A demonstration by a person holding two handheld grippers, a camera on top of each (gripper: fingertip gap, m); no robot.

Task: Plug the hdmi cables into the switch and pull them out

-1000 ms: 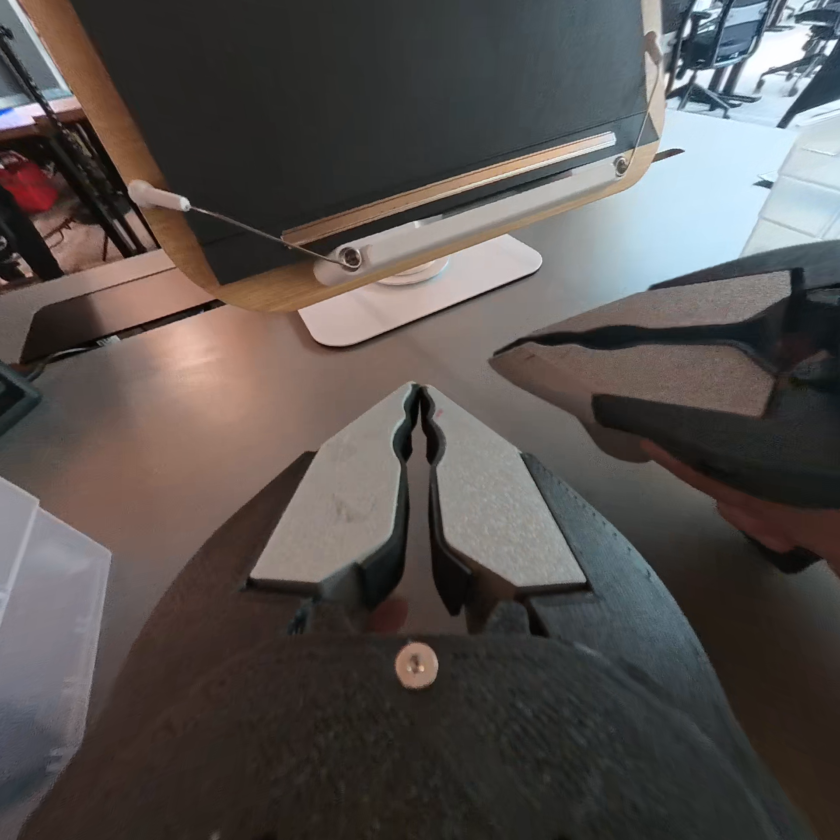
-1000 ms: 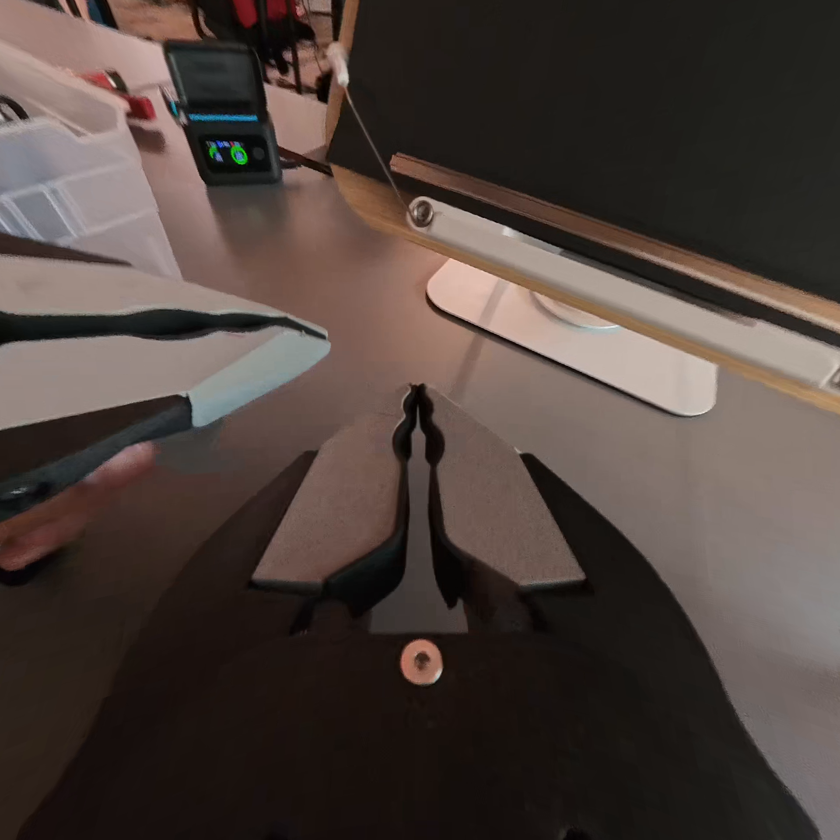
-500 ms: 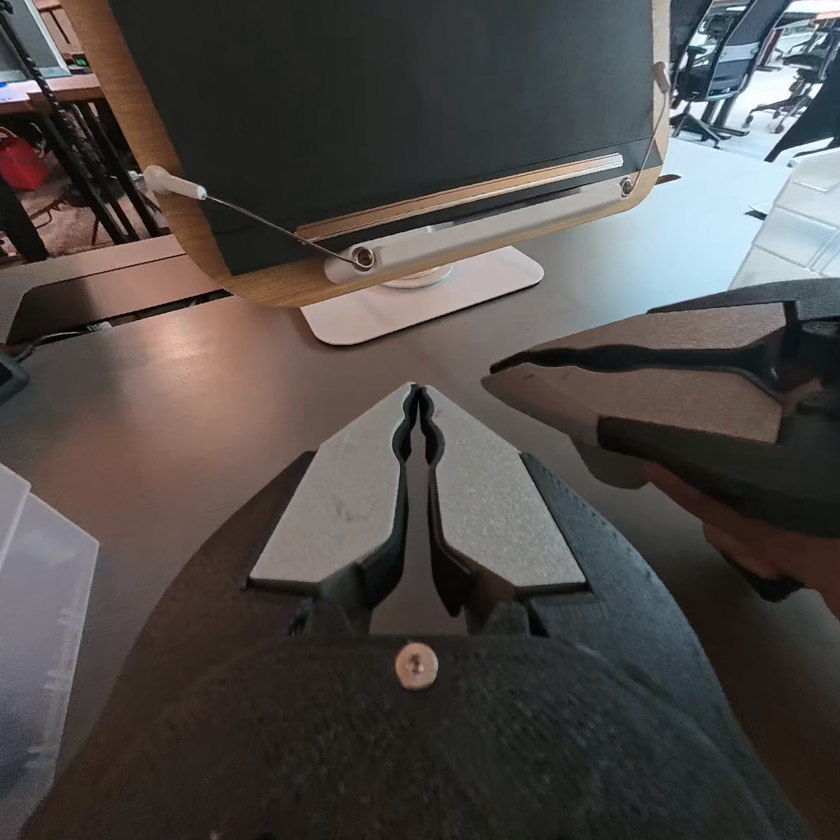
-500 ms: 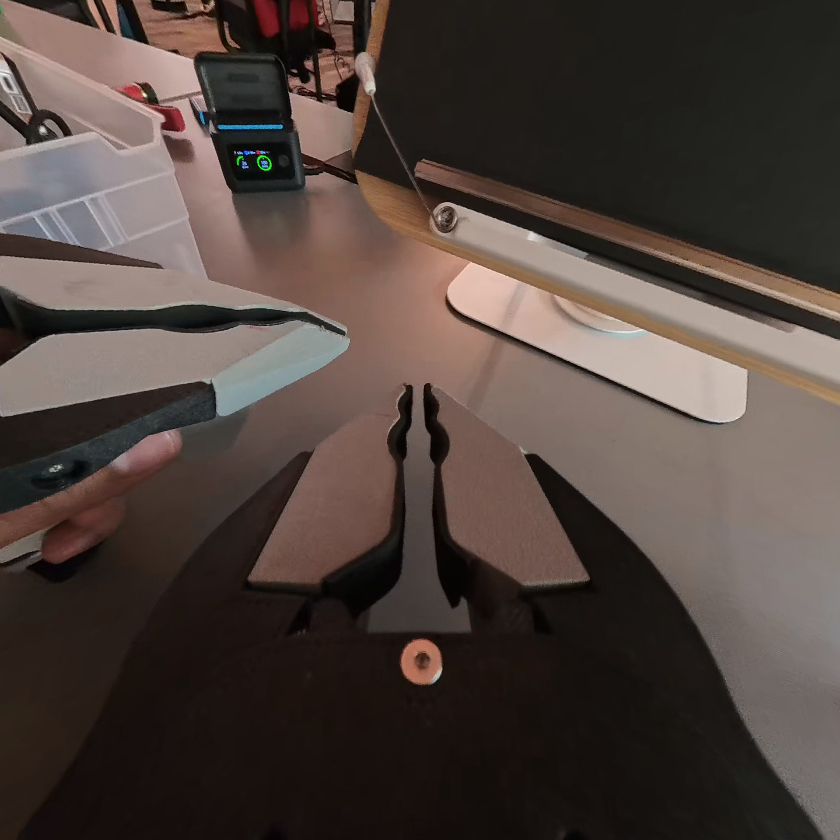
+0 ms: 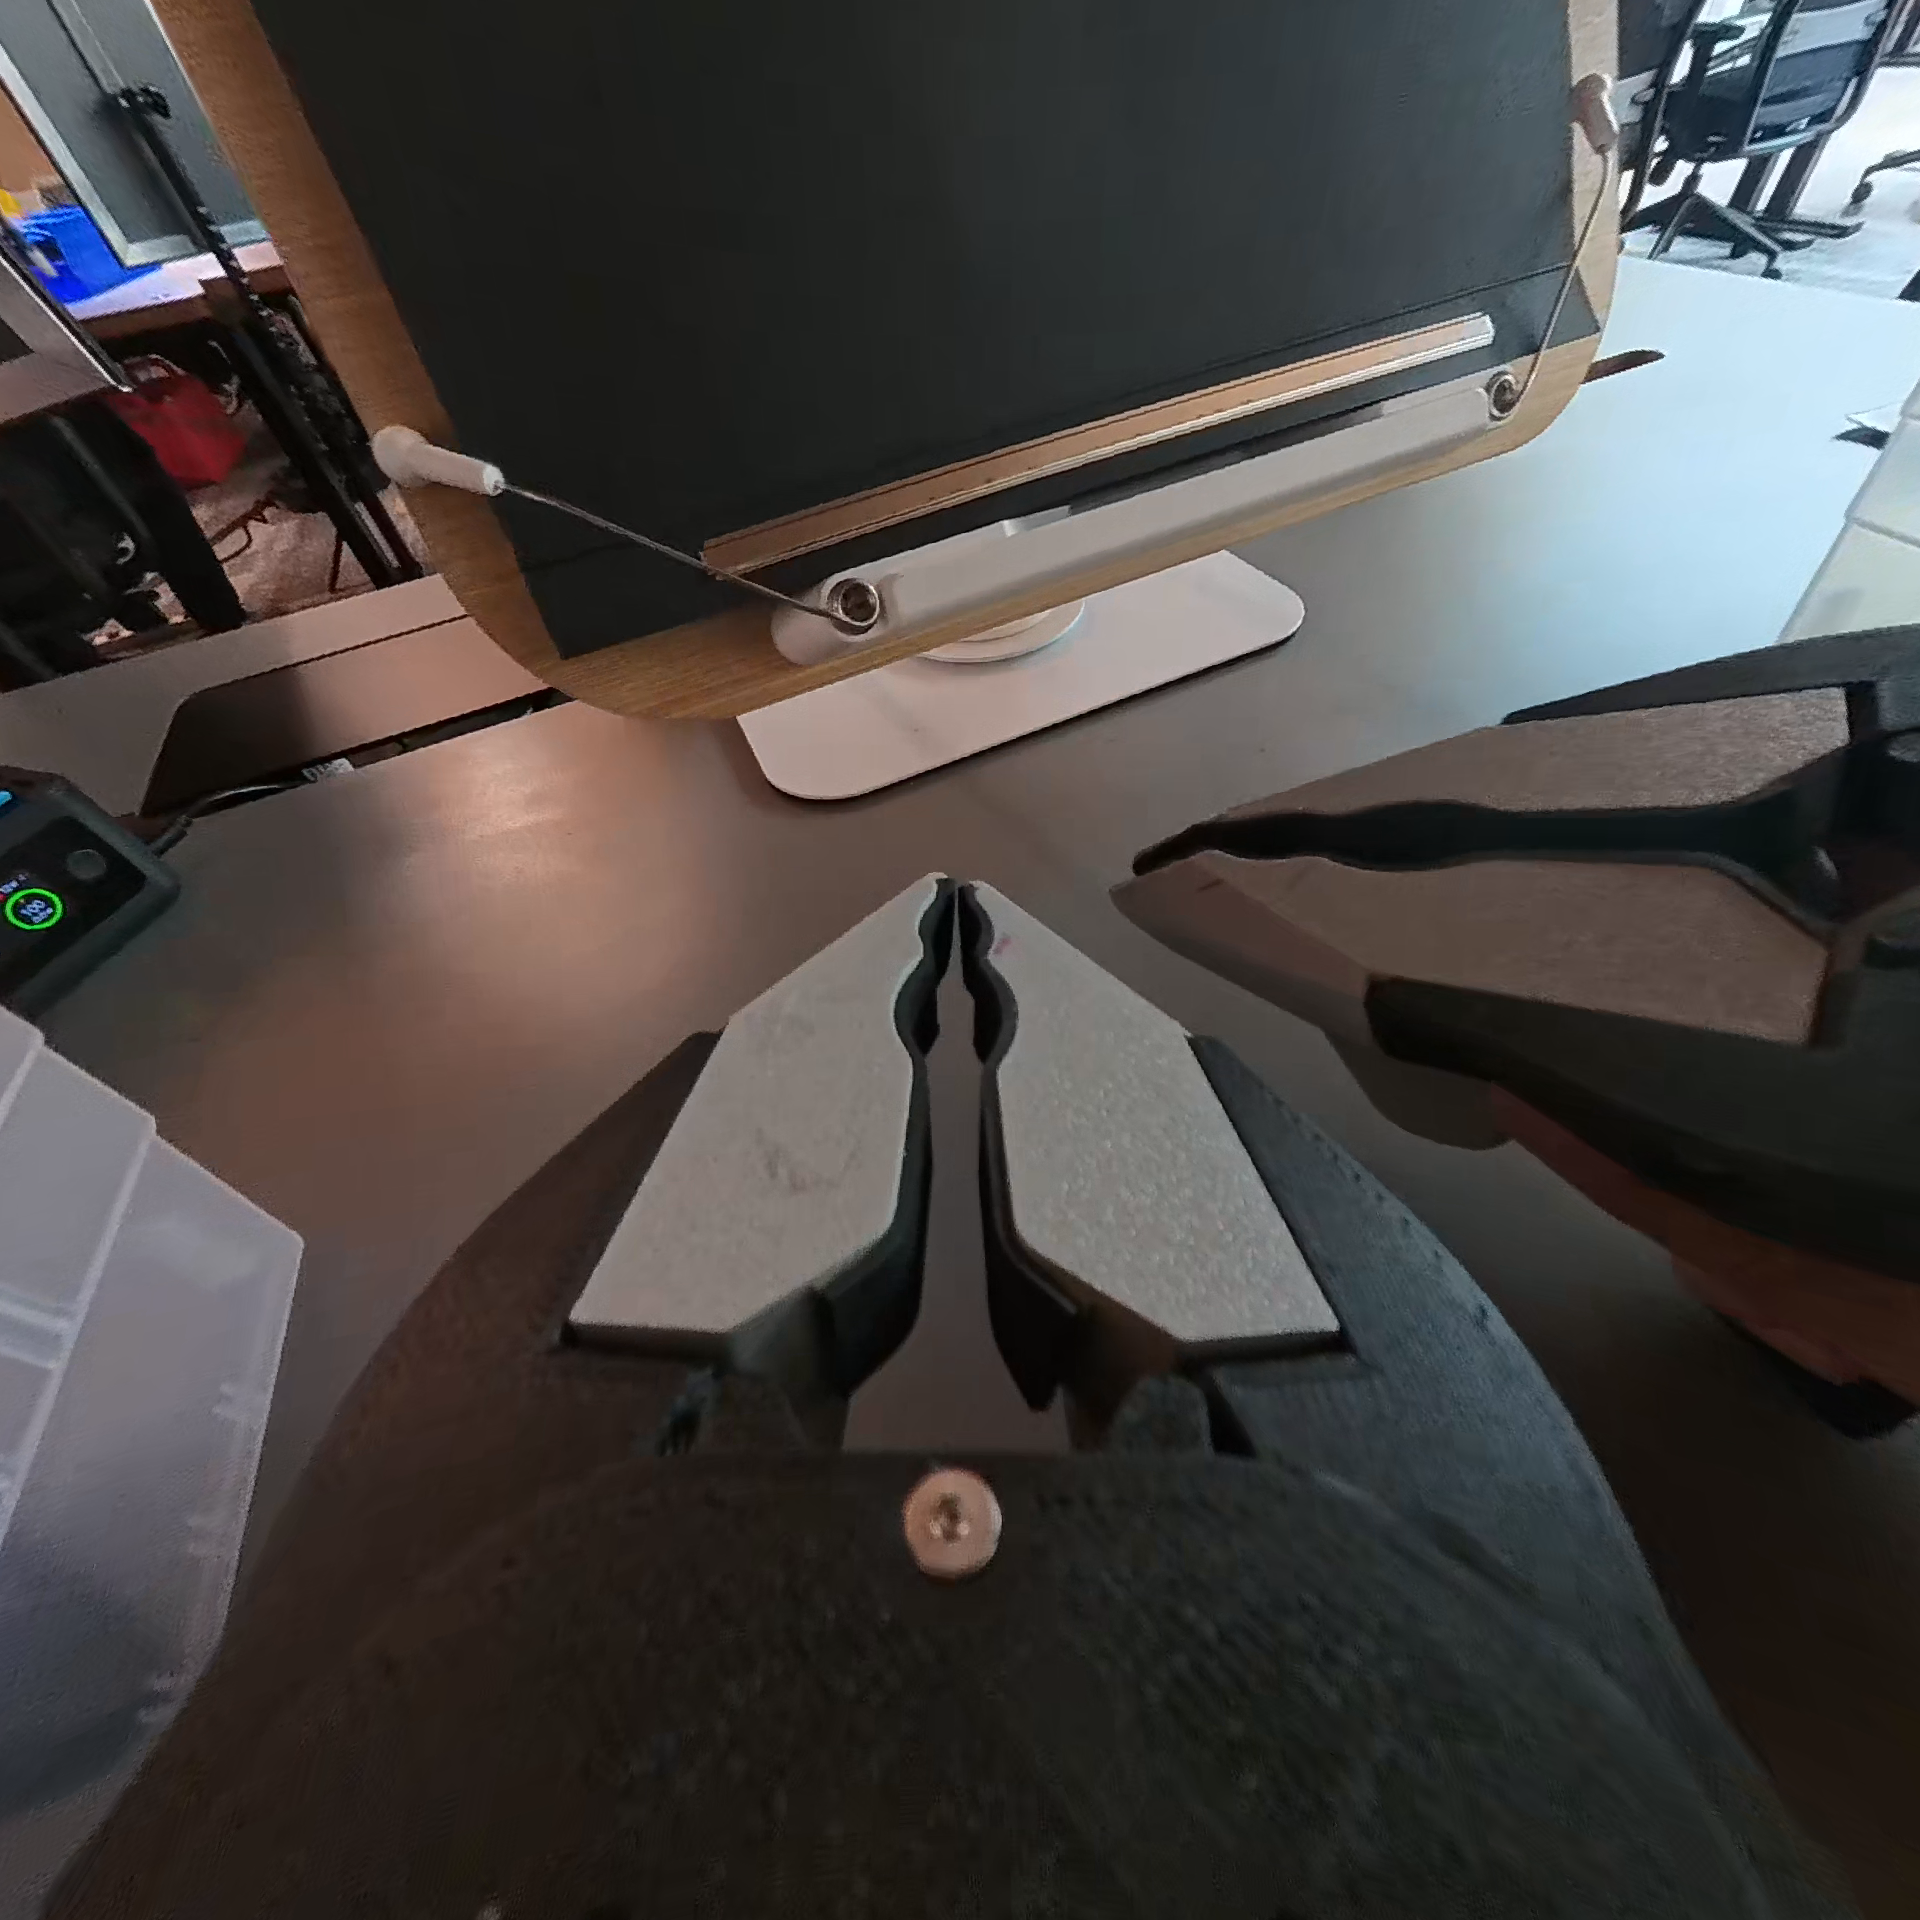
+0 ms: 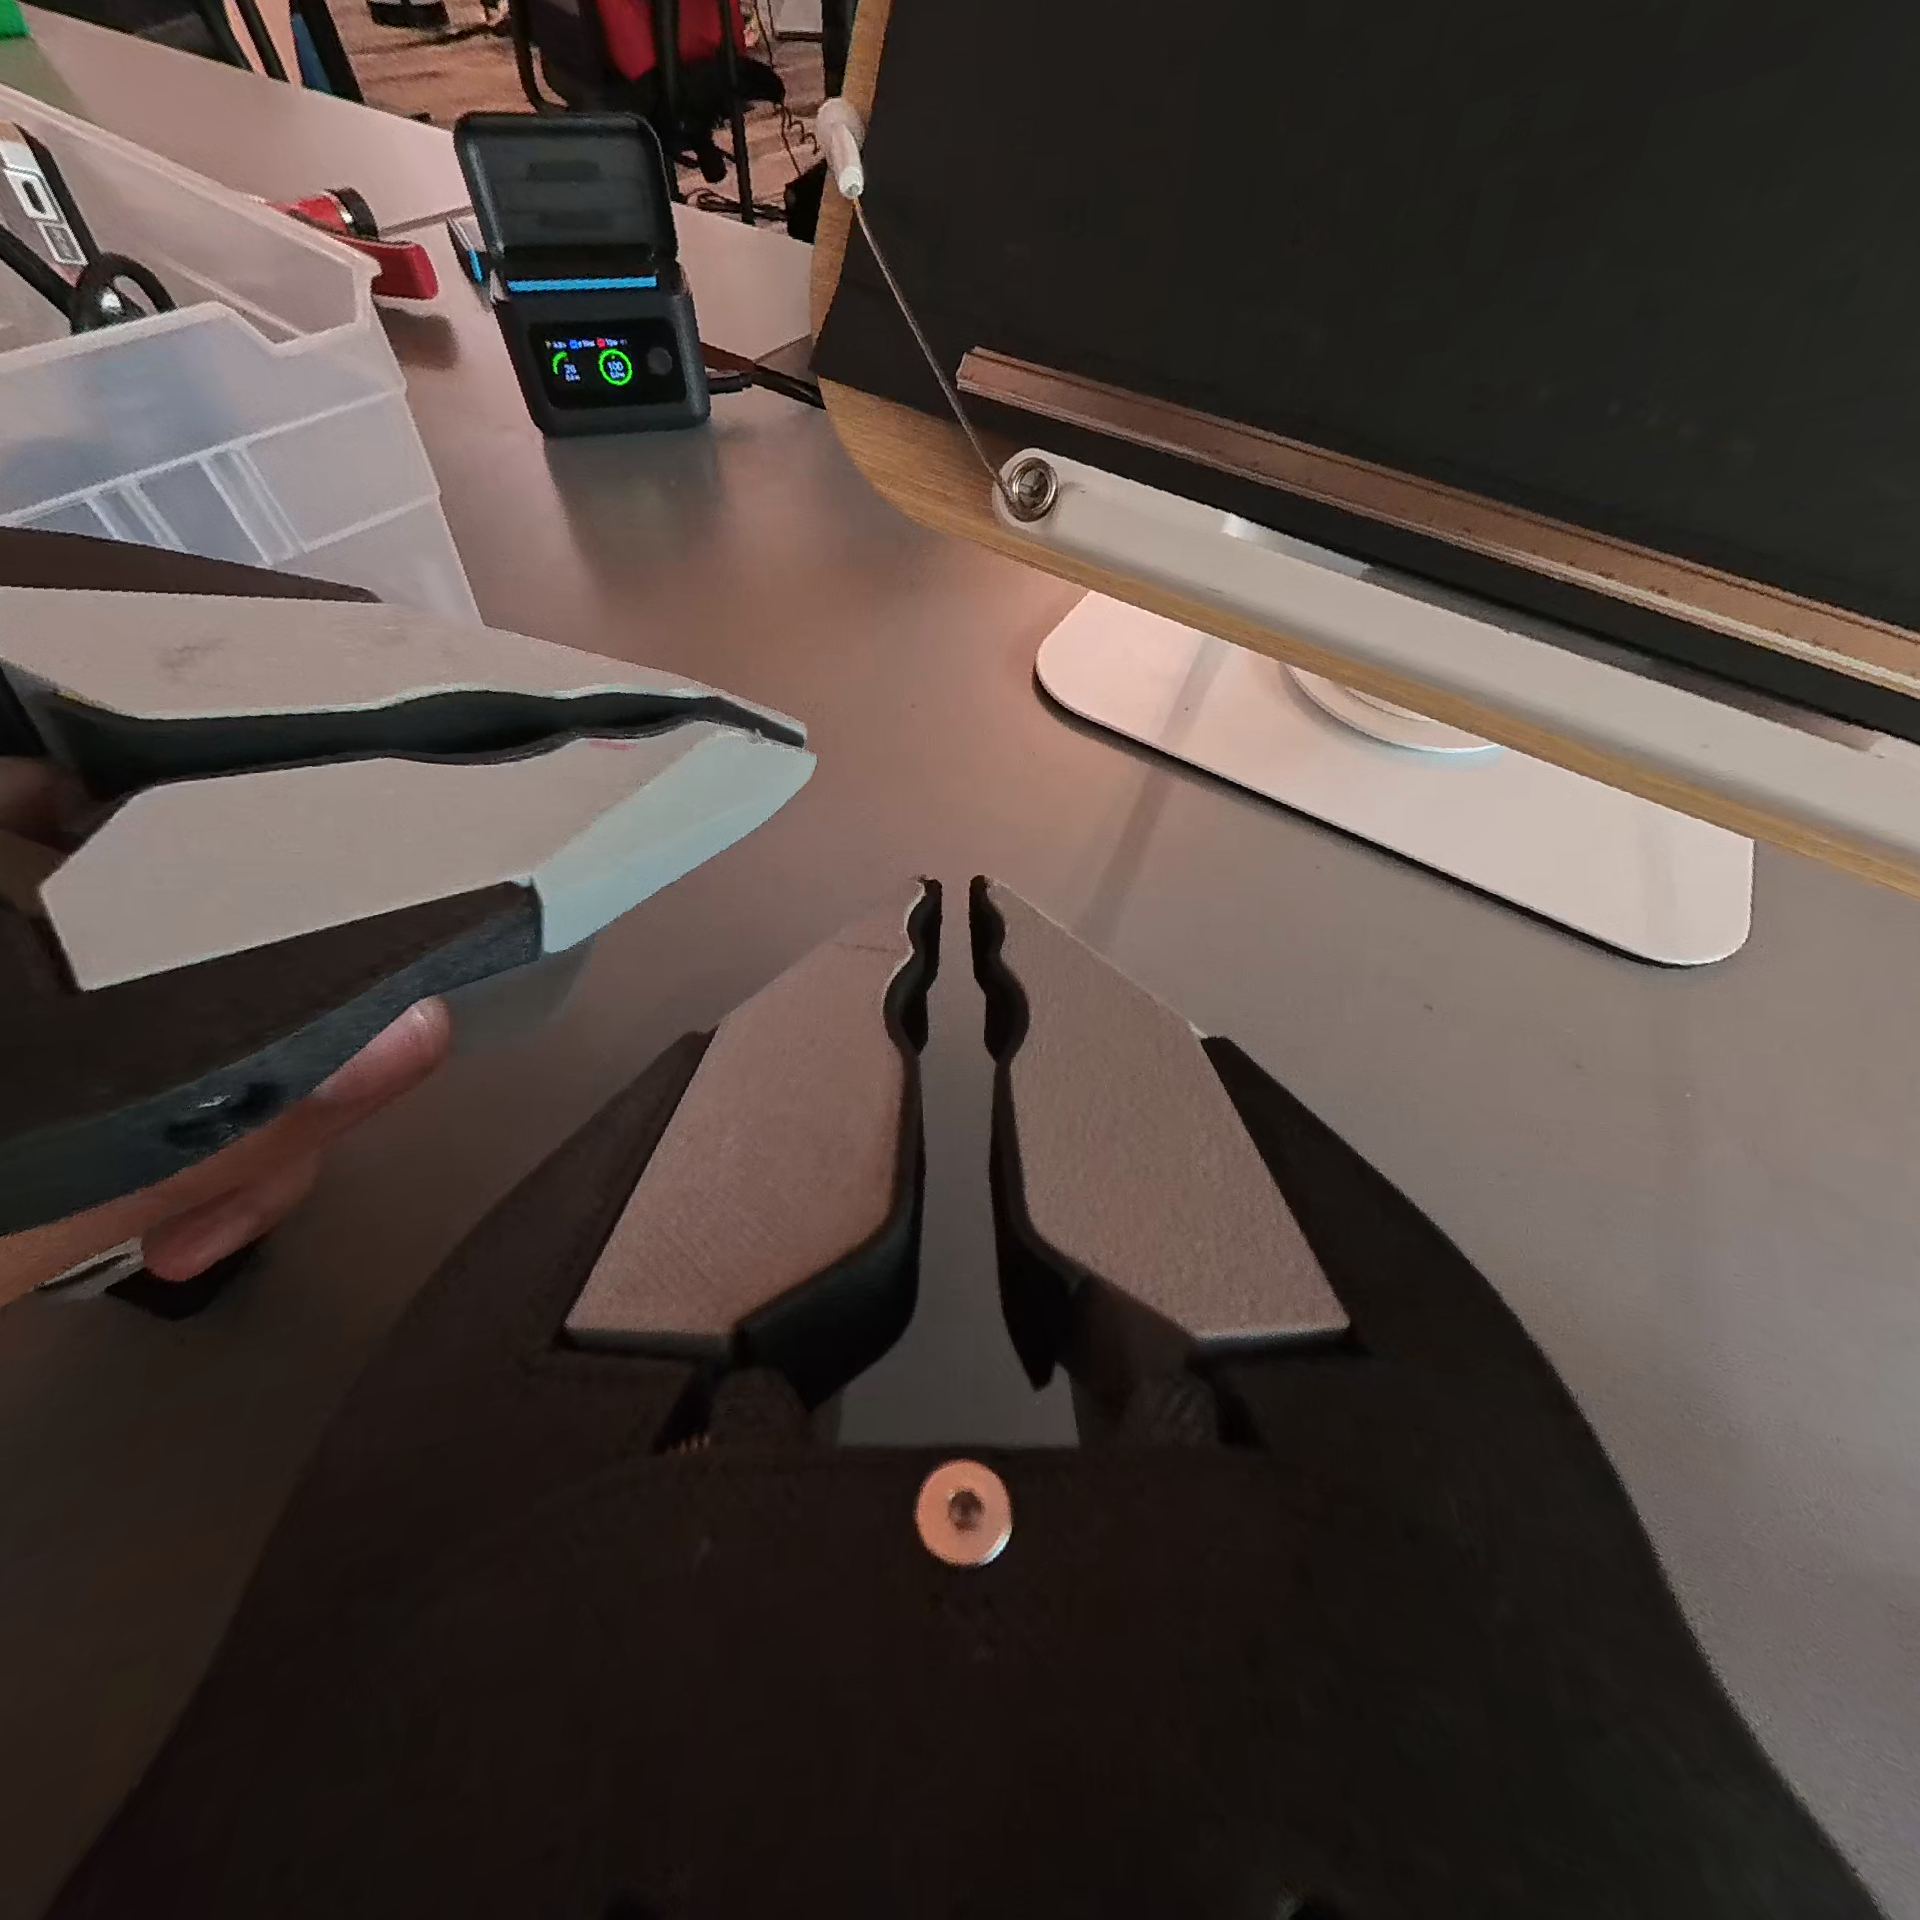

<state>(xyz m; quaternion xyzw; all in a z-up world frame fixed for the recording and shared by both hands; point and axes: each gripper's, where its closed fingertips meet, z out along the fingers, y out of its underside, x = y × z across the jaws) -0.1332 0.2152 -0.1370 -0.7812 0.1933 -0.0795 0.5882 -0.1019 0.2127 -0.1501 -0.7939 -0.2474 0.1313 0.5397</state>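
- hdmi cables and switch: neither one is showing in either wrist view, so where they are lying cannot be told.
- The left gripper (image 5: 953, 899) is hovering low over the dark counter (image 5: 468, 987). Its fingers are pressing together at the tips, with only a hairline slit between them, and are holding nothing.
- The right gripper (image 6: 951, 888) is hovering just beside it. Its fingers are standing slightly parted, with a narrow gap at the tips, and are gripping nothing.
- Both grippers are pointing inward with their tips near each other but apart. A person's left hand (image 6: 260, 1143) is curling under the left one, and the right hand (image 5: 1766, 1278) is showing beneath the other.
- A clear plastic bin (image 6: 208, 416) is sitting on the counter to the left of the grippers.
- Farther back, a small dark device (image 6: 603, 353) with a glowing screen is standing upright, and a red object (image 6: 384, 265) is lying behind the bin.
- A large dark panel (image 6: 1351, 208) with a wood-coloured rim is standing on a white base plate (image 6: 1403, 810) ahead of both grippers.
- Office chairs (image 5: 1745, 104) are standing in the far background.
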